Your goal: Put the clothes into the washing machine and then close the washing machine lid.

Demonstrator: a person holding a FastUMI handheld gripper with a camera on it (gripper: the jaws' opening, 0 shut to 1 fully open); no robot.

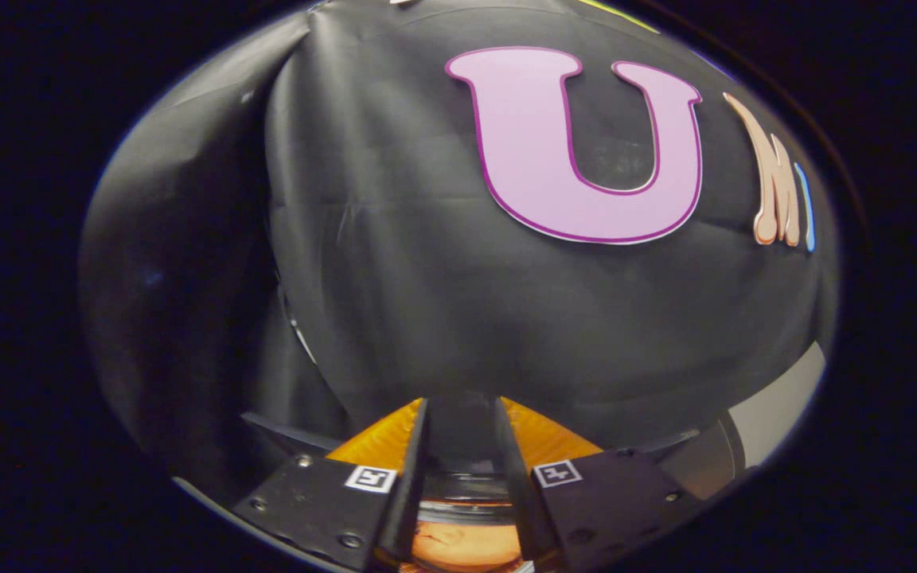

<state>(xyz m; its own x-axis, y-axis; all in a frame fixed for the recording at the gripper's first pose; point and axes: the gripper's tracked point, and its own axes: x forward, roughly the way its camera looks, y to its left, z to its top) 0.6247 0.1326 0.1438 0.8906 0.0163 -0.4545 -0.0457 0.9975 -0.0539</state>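
Observation:
My gripper (461,400) points at the black booth wall, and its fingers stand apart with only that wall showing between the tips. Low down between the finger bases lies something orange and soft-looking (462,545), perhaps clothing. It sits under a curved, glassy rim (466,485) that may belong to the washing machine. I cannot tell whether the fingers touch the orange thing. A dark rounded part (705,454) curves away beside the right finger.
The black cloth wall (442,302) hangs close ahead and folds into a corner beyond the left finger. A pale flat surface (777,406) shows beyond the dark rounded part on the right.

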